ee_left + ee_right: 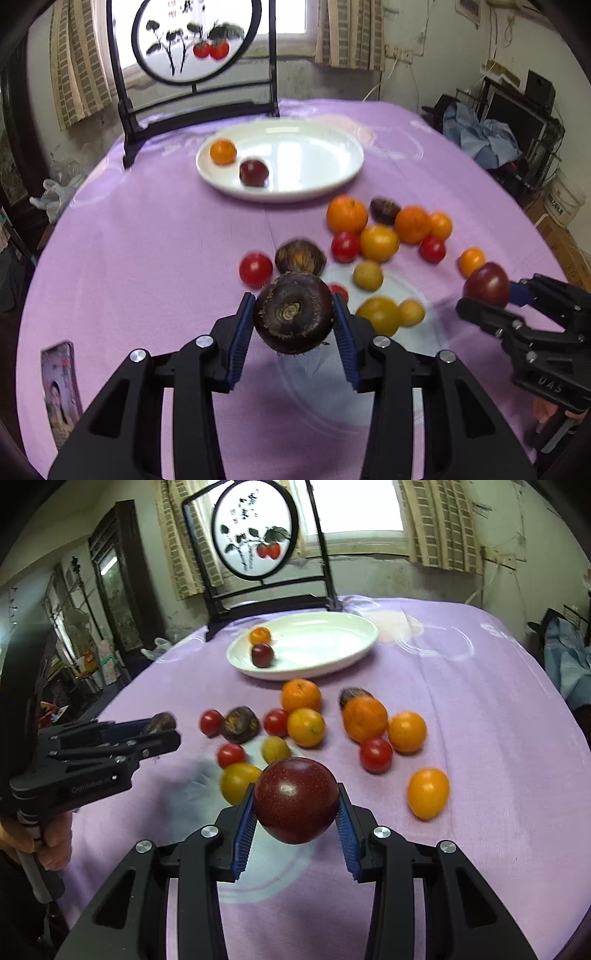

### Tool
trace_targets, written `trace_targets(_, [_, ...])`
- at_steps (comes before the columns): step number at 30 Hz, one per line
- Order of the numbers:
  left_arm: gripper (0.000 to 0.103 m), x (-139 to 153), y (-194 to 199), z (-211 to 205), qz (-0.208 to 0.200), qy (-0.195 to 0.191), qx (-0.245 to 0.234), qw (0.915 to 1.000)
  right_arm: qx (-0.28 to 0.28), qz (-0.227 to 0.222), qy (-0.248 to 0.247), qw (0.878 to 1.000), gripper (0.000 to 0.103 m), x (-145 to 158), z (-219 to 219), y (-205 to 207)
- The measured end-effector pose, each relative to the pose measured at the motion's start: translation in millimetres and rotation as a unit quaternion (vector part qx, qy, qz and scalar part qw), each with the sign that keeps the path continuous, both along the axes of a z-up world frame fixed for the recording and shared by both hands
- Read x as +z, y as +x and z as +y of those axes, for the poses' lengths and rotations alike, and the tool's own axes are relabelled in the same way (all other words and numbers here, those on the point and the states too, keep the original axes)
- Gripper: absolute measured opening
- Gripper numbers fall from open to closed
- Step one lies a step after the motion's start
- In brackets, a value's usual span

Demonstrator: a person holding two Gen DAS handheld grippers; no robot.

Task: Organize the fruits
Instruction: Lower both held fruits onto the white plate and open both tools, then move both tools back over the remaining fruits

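Observation:
My left gripper (293, 319) is shut on a dark brown water chestnut (293, 317), held above the purple tablecloth. It also shows in the right wrist view (160, 725) at the left. My right gripper (295, 801) is shut on a dark red plum (295, 799); it shows in the left wrist view (487, 291) at the right. A white plate (317, 147) at the back holds an orange (223, 151) and a red plum (253, 172). Several oranges, tomatoes, yellow fruits and chestnuts (380, 242) lie loose between the grippers and the plate.
A black-framed round painted screen (192, 40) stands behind the plate at the table's far edge. A phone with a picture case (61, 391) lies at the front left. The purple cloth (147, 240) covers the round table; clutter and shelves stand to the right.

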State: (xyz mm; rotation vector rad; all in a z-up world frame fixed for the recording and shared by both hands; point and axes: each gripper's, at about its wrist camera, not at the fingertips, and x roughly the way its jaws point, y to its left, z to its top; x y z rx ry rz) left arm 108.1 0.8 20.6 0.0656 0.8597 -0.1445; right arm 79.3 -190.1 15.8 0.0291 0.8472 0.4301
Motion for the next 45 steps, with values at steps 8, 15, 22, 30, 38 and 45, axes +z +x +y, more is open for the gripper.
trace_targets(8, [0.041, 46, 75, 3, -0.035, -0.014, 0.026, 0.9989, 0.017, -0.058, -0.037, 0.997, 0.041, 56, 24, 62])
trace_targets(15, [0.041, 21, 171, 5, -0.006, 0.007, 0.074, 0.9972, 0.003, -0.03, -0.103, 0.994, 0.041, 34, 56, 154])
trace_targets(22, [0.041, -14, 236, 4, 0.018, 0.017, 0.091, 0.9955, 0.01, 0.017, -0.125, 0.992, 0.042, -6, 69, 203])
trace_targets(30, [0.086, -19, 240, -1, -0.002, 0.004, 0.118, 0.993, -0.008, 0.019, -0.102, 0.995, 0.067, -13, 65, 219])
trace_targets(38, [0.096, 22, 164, -22, -0.054, 0.032, 0.079, 0.9949, -0.024, 0.012, -0.053, 0.998, 0.069, 8, 29, 164])
trace_targets(45, [0.098, 7, 94, -21, -0.016, 0.002, 0.078, 0.9968, -0.006, 0.031, -0.024, 0.999, 0.075, 10, 10, 99])
